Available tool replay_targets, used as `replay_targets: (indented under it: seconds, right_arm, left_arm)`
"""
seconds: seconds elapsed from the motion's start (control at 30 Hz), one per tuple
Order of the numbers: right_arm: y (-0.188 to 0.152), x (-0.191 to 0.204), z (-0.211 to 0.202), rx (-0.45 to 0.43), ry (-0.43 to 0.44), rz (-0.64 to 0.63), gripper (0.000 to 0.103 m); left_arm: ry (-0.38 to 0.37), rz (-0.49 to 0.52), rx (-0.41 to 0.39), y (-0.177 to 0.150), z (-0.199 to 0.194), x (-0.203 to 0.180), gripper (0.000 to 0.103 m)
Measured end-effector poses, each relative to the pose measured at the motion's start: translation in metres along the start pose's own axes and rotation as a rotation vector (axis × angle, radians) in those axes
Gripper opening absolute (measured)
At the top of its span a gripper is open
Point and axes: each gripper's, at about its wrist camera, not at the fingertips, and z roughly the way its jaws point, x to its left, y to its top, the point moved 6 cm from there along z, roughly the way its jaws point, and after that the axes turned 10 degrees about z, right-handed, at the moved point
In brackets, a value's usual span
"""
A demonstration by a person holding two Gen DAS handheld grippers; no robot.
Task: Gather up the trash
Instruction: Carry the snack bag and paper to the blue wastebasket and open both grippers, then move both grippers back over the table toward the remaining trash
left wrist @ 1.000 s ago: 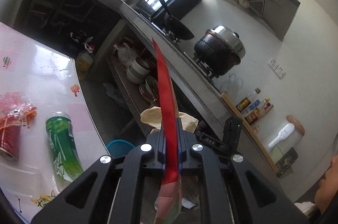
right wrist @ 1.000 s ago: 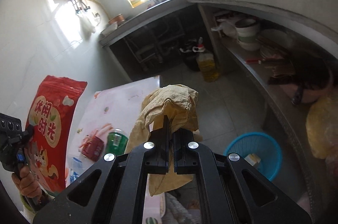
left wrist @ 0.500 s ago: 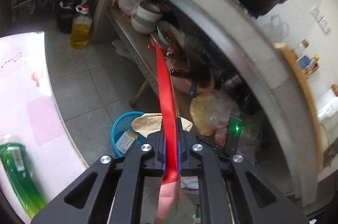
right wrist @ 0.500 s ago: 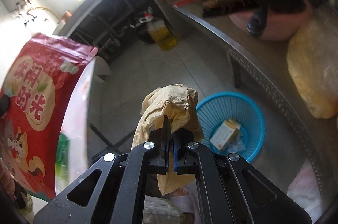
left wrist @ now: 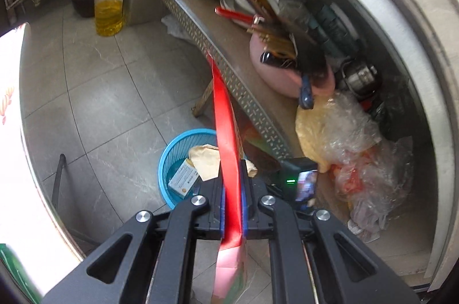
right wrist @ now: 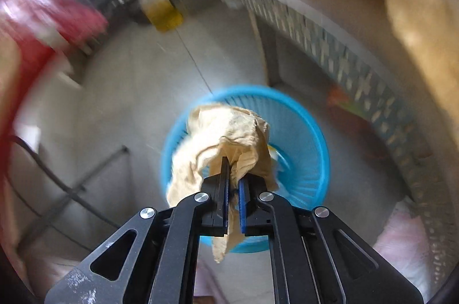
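My left gripper (left wrist: 231,177) is shut on a red snack bag (left wrist: 226,132), seen edge-on and standing up between the pads. It hangs above the near rim of a blue waste basket (left wrist: 169,157) on the floor. My right gripper (right wrist: 233,175) points down over the same basket (right wrist: 304,132). Its jaws are opening, and a narrow gap shows between the pads. A crumpled tan paper (right wrist: 226,129) is still draped between and over the fingers. In the left wrist view this paper (left wrist: 205,160) hovers over the basket mouth. A small box (left wrist: 183,179) lies inside the basket.
A low perforated metal shelf (left wrist: 229,68) runs right beside the basket, loaded with bowls, a pink basin (left wrist: 275,74) and plastic bags (left wrist: 344,132). An oil bottle (left wrist: 109,8) stands on the grey tiled floor further back. The white table edge (left wrist: 17,160) borders the left.
Both grippers have swung away from the table and come down toward the blue basket. The right jaws, tight on the tan paper before, now show a small gap.
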Motion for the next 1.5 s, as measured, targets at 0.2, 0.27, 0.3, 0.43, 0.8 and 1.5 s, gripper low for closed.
replay_targets:
  seconds: [0.2,0.27,0.3,0.43,0.8,1.5]
  right_arm:
    - [-0.024,-0.028,0.04,0.081,-0.133,-0.042,0.039]
    - [-0.024,-0.035,0.032,0.057,-0.126,-0.027,0.047]
    - [-0.024,-0.039,0.026,0.043,-0.123,-0.019,0.047]
    - [-0.026,-0.055,-0.01,-0.007,-0.089,0.057,0.05]
    - [-0.062,-0.095,-0.078,-0.062,-0.062,0.182,0.054]
    - [-0.083,-0.05,-0.12,-0.138,0.01,0.097,0.054]
  left_arm:
    - [0.004,-0.004,0.063,-0.002,0.027,-0.002,0.007]
    - [0.002,0.0,0.084,-0.002,0.037,-0.005,0.007]
    - [0.001,0.003,0.095,-0.002,0.042,-0.007,0.007]
    - [-0.02,-0.01,0.143,-0.004,0.065,-0.017,0.007]
    - [0.117,0.042,0.25,-0.013,0.13,-0.028,0.05]
    - [0.132,0.076,-0.026,-0.051,-0.08,-0.018,0.06]
